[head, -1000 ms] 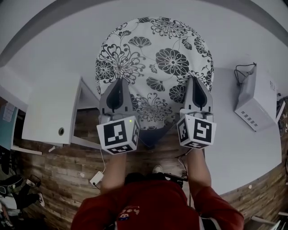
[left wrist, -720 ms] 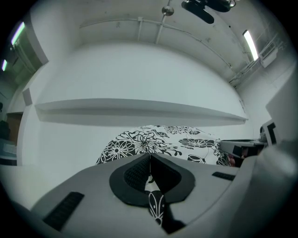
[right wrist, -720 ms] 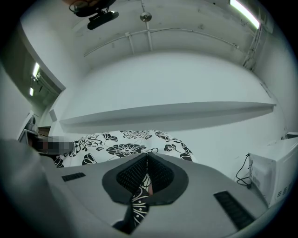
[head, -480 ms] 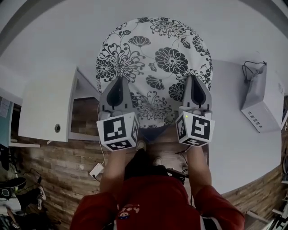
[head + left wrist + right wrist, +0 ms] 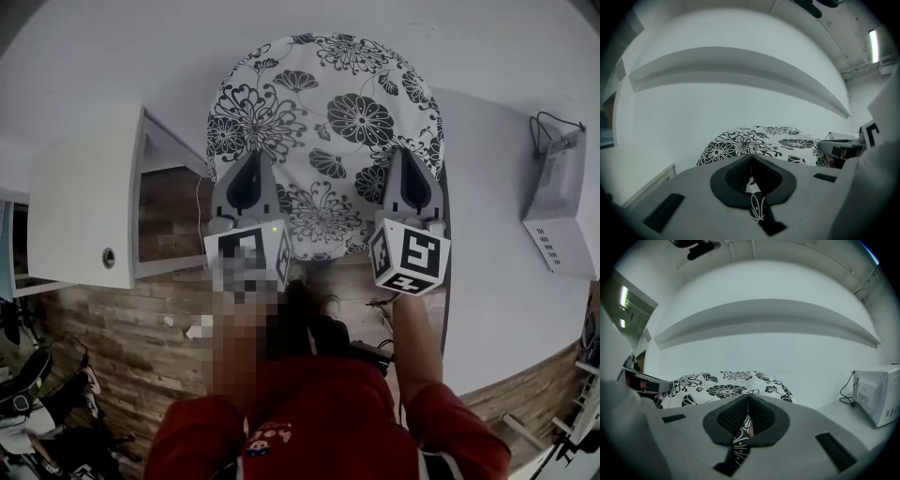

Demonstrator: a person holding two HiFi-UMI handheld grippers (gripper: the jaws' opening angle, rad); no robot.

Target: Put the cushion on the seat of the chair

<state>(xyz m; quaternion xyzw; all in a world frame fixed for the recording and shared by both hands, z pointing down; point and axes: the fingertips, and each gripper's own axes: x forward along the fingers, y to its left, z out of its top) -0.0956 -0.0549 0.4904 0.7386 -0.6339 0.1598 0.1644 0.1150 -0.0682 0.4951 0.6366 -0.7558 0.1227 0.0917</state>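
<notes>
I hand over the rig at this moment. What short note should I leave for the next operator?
Left gripper: shut on the near edge of the cushion, fabric pinched between the fingers.
Right gripper: shut on the same edge, farther right.
Cushion: held up by both grippers, in front of the white wall.
Done: cushion picked up.
Left: lay it on the chair seat. No chair is in view, so find it first.

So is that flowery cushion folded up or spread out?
Spread out. In the head view the cushion shows its whole round flowered face, with the left gripper and right gripper each pinching its near edge.
</notes>
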